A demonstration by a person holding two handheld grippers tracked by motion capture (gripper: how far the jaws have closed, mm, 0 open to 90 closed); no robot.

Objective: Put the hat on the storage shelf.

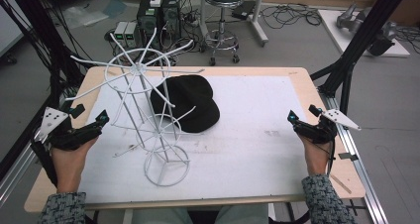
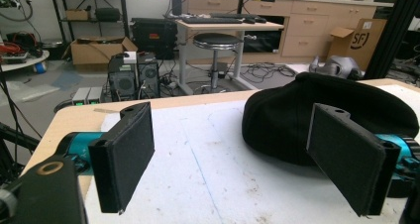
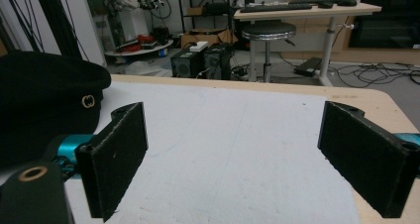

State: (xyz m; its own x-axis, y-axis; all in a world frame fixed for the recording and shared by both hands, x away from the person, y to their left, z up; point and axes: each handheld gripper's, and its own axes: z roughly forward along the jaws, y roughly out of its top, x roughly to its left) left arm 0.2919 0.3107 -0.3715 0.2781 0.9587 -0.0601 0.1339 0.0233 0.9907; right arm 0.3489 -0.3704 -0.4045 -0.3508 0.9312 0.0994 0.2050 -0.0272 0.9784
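Note:
A black cap (image 1: 190, 102) lies on the white mat toward the back centre of the table. Just left of it and partly over it stands a white wire rack (image 1: 148, 110), with a ring base (image 1: 166, 167) and spoked wheels on top. My left gripper (image 1: 90, 114) rests near the table's left edge, open and holding nothing. In the left gripper view, its jaws (image 2: 233, 110) stand wide apart, and the cap (image 2: 292, 115) is beyond them to the right. My right gripper (image 1: 303, 113) sits at the right edge, open and holding nothing. In the right gripper view, its jaws (image 3: 234, 110) frame bare mat, and the cap (image 3: 44, 95) is at far left.
The white mat (image 1: 247, 140) covers most of the wooden table (image 1: 307, 85). Black frame posts rise at both sides (image 1: 356, 45). Behind the table stand a stool (image 1: 224, 16) and computer boxes (image 1: 158, 13) among cables on the floor.

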